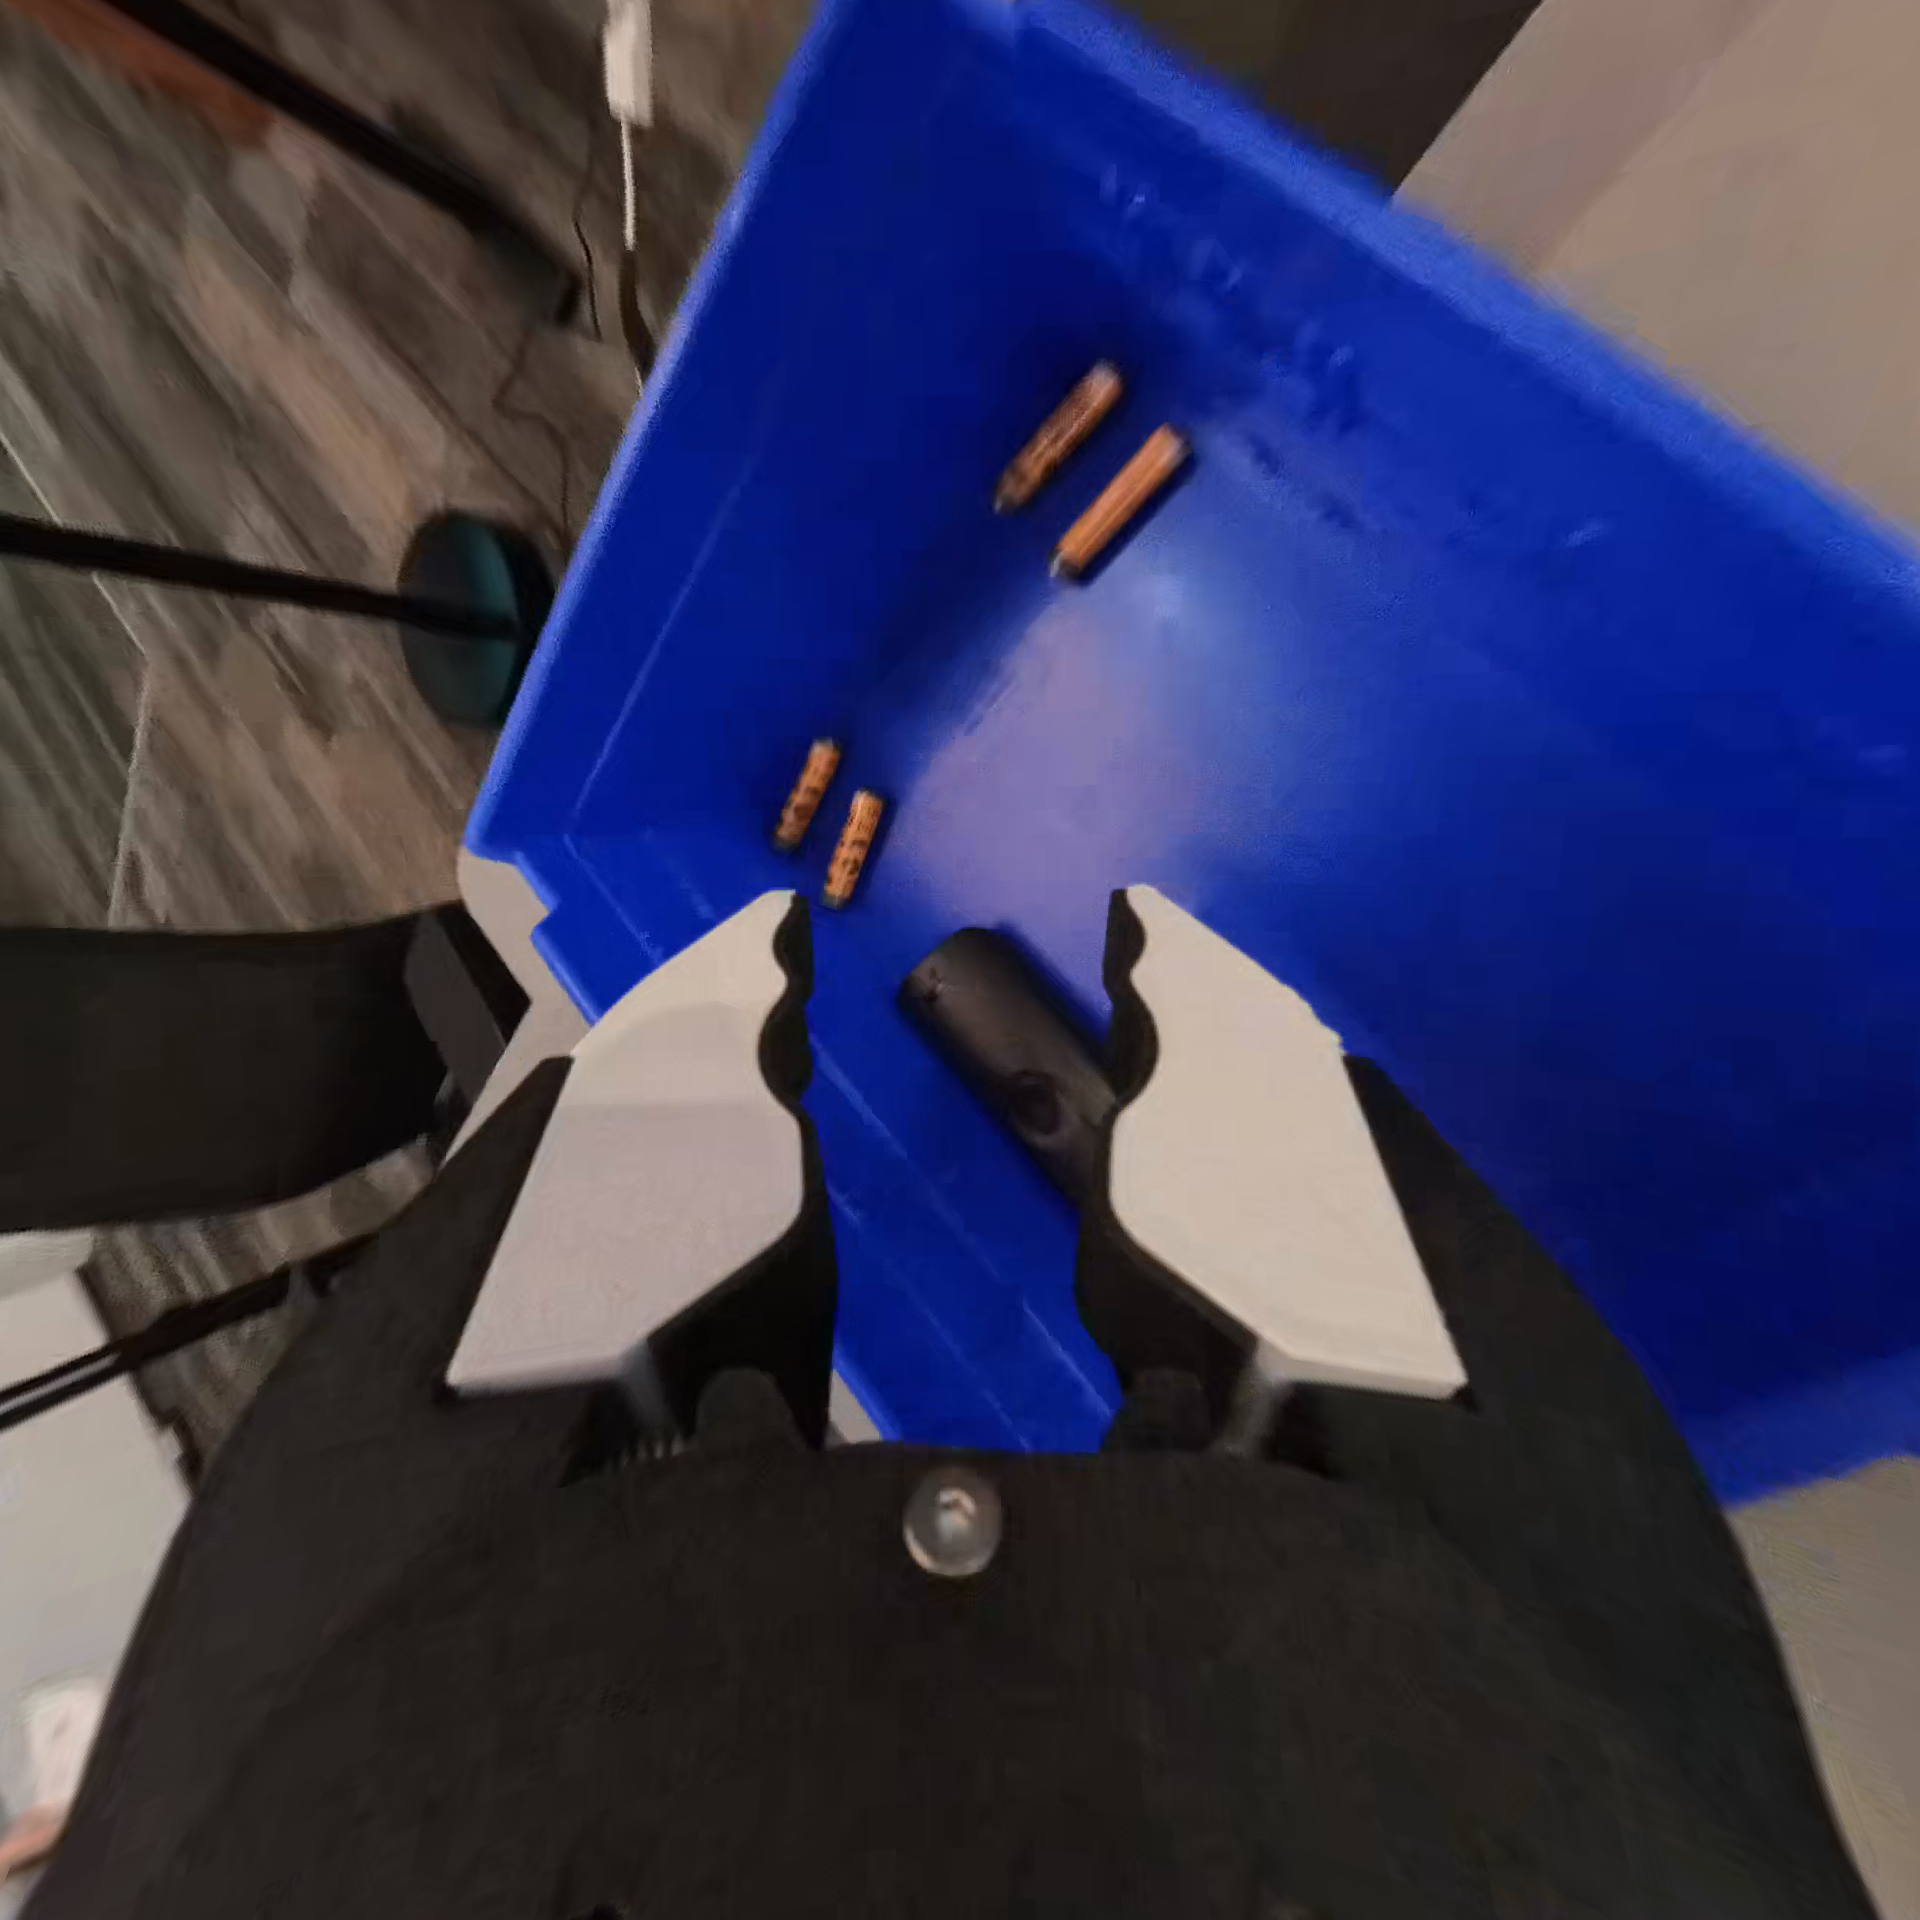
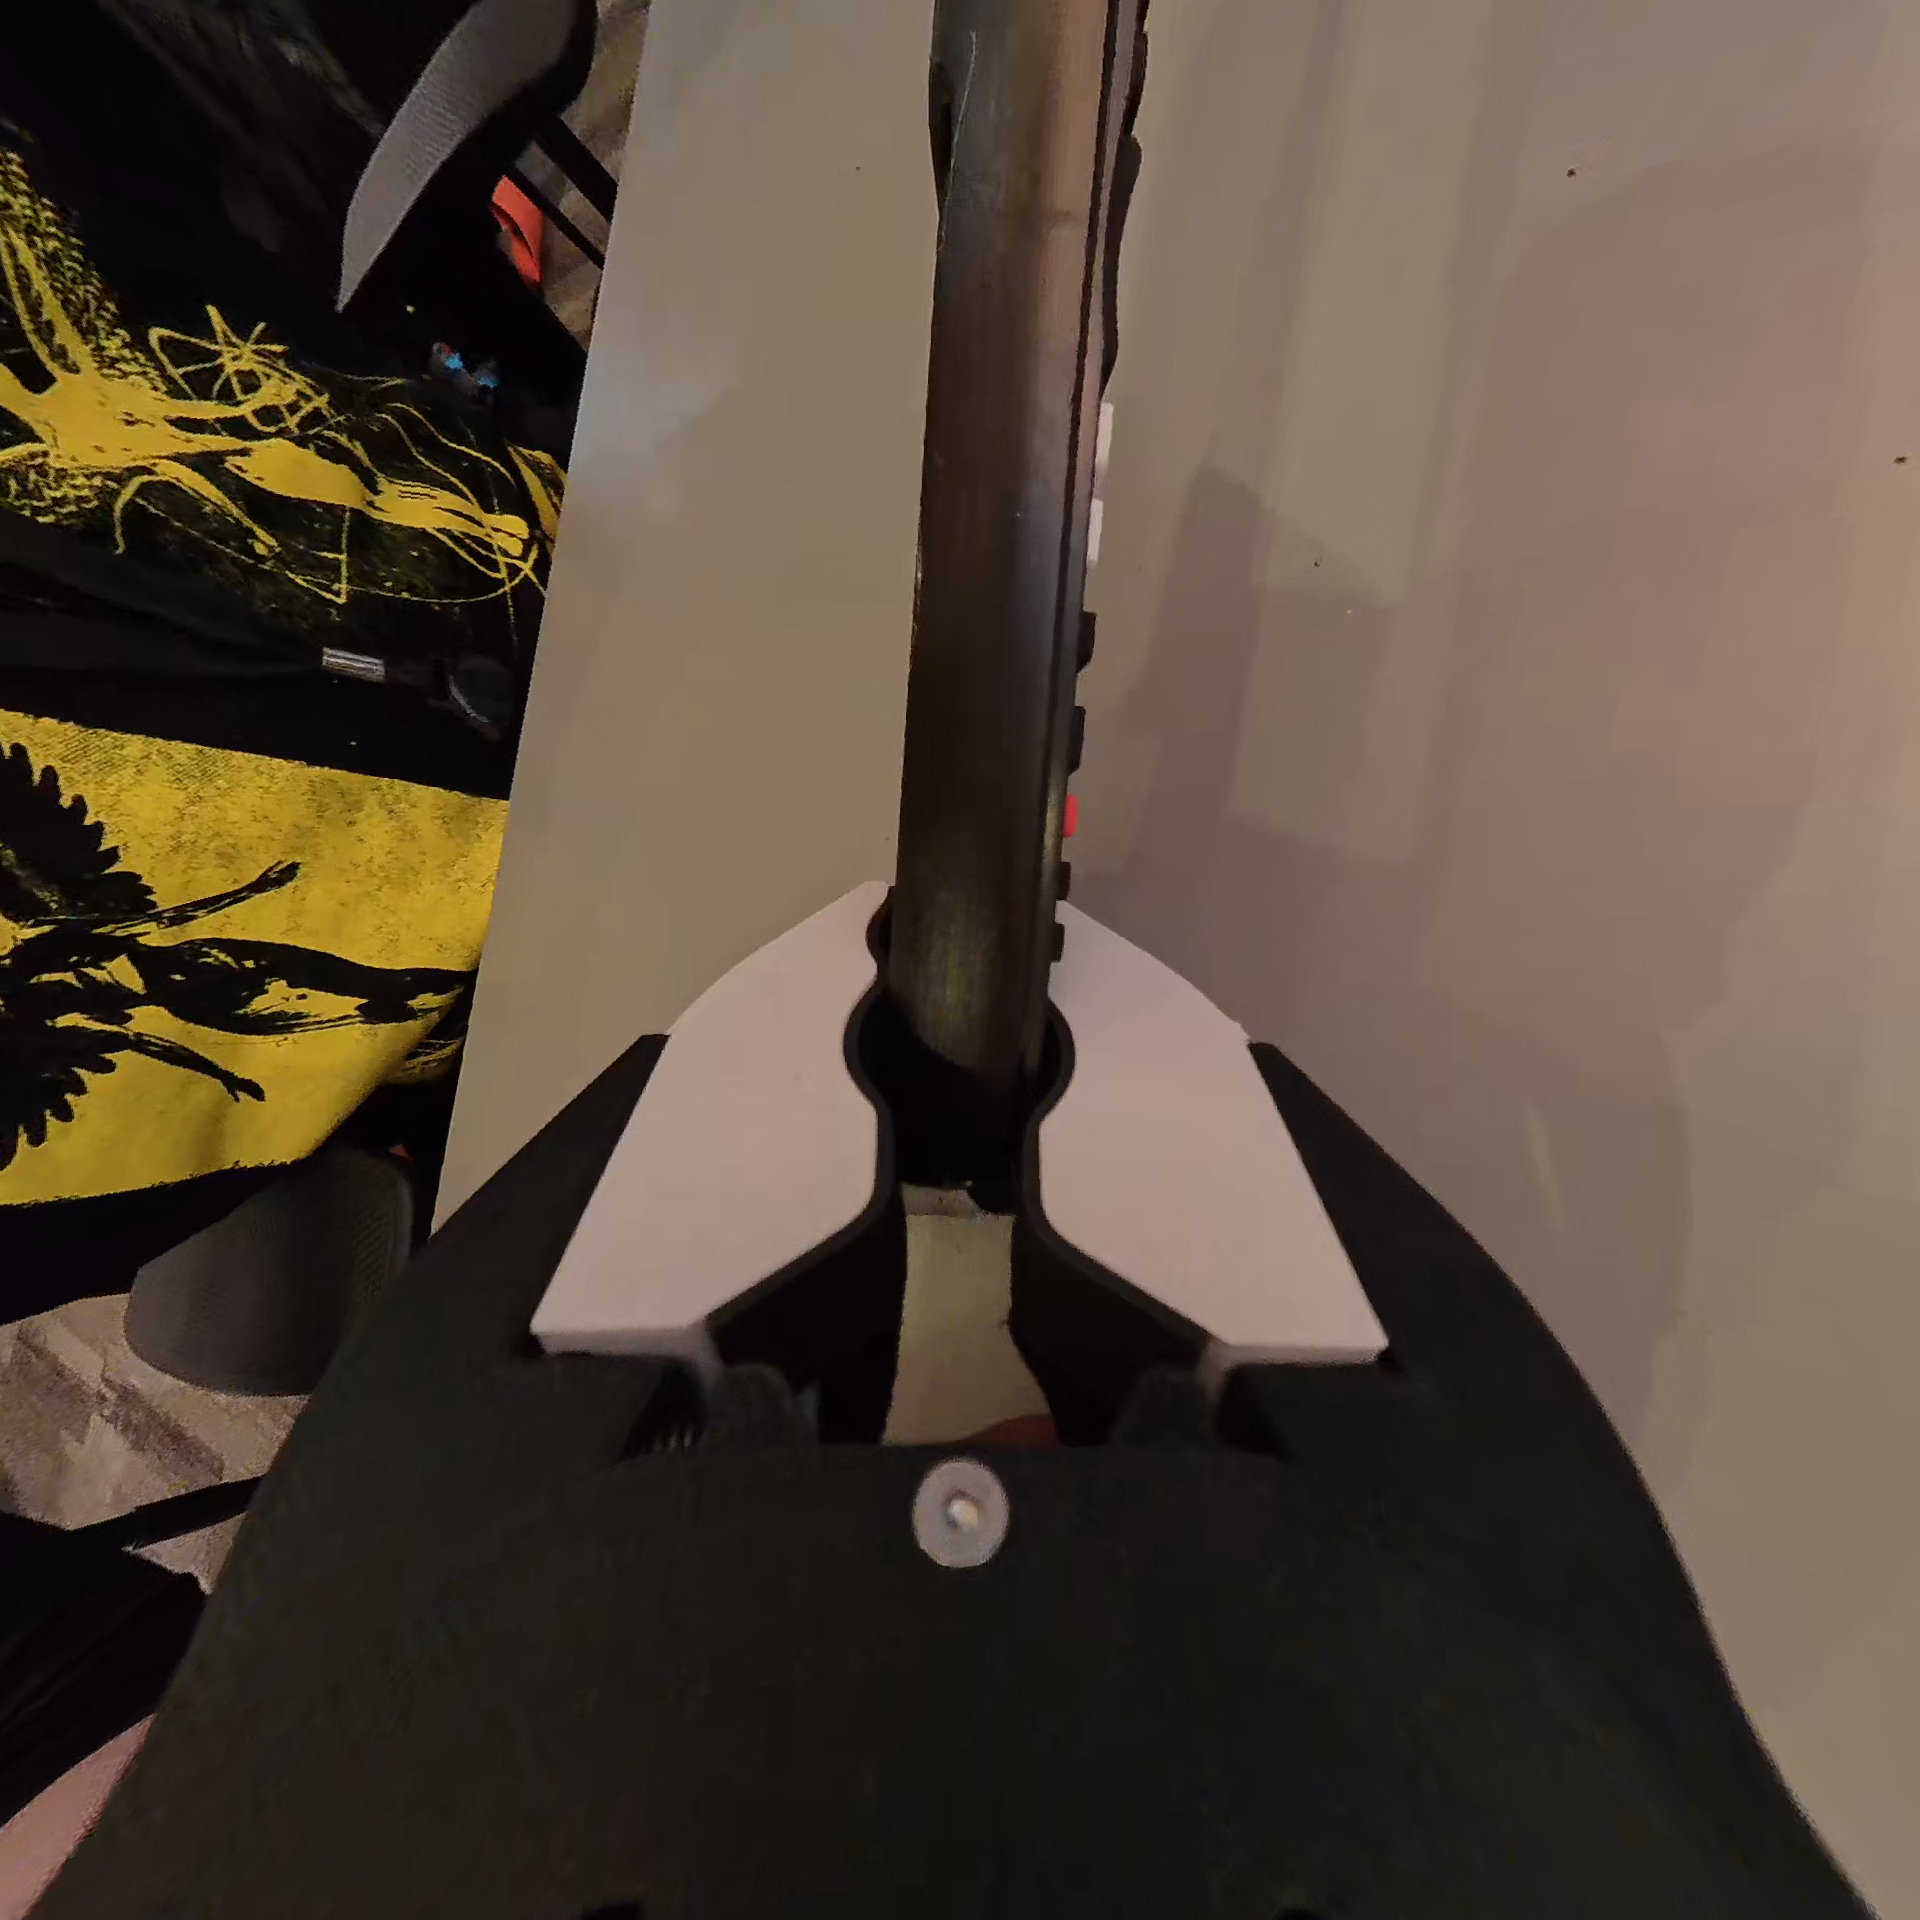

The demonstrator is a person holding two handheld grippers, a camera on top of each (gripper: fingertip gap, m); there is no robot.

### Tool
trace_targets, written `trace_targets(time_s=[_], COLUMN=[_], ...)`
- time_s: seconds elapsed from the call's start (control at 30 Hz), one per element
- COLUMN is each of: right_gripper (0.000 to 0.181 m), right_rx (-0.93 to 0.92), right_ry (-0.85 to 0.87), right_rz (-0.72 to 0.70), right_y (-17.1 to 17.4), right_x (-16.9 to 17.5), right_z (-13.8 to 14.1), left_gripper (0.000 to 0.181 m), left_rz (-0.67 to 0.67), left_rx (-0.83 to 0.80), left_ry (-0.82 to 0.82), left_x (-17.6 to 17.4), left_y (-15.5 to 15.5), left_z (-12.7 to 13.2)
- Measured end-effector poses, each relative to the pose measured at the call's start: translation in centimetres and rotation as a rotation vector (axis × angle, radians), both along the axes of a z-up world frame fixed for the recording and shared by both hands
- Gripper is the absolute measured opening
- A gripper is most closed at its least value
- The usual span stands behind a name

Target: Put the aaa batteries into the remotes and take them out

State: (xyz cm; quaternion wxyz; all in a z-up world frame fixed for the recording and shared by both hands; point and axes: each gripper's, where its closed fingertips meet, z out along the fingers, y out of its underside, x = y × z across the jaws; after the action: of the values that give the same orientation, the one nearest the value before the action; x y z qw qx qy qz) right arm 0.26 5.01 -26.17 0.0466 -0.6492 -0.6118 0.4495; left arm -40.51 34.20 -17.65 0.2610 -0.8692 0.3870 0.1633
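Left gripper (image 1: 951,909) stands apart over the blue bin (image 1: 1558,935); four batteries (image 1: 805,795) lie toward 11 and 12 o'clock. Right gripper (image 2: 966,904) is clamped on the black remote (image 2: 1003,520), extending toward 12 o'clock above the tabletop (image 2: 1507,727).

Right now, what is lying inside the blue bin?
Inside the blue bin lie four batteries, in two pairs, and a black remote-like piece. The left gripper, open above it, covers that piece's near end.
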Motion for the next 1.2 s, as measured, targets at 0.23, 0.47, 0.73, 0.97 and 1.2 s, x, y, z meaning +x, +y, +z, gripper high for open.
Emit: trace_targets(time_s=[0.23, 0.47, 0.73, 0.97, 1.2], right_gripper=[0.019, 0.018, 0.019, 0.02, 0.02], right_rx=[-0.007, 0.003, 0.012, 0.015, 0.009], right_ry=[0.023, 0.032, 0.038, 0.042, 0.044], right_rz=[0.033, 0.071, 0.09, 0.098, 0.097], right_y=[-0.5, -1.0, -1.3, -1.4, -1.3], right_x=[0.3, 0.5, 0.6, 0.7, 0.7], right_z=[0.2, 0.2, 0.2, 0.2, 0.2], left_gripper=[0.054, 0.04, 0.01, 0.009, 0.03], left_rz=[0.065, 0.07, 0.049, -0.048, -0.003], left_rx=[-0.246, -0.409, -0.455, -0.452, -0.519], left_ry=[0.169, 0.309, 0.367, 0.354, 0.345], left_x=[-4.2, -6.1, -6.3, -5.2, -5.6], left_y=[5.2, 5.9, 6.7, 5.7, 6.0], left_z=[-6.9, -9.4, -9.9, -9.7, -9.9])
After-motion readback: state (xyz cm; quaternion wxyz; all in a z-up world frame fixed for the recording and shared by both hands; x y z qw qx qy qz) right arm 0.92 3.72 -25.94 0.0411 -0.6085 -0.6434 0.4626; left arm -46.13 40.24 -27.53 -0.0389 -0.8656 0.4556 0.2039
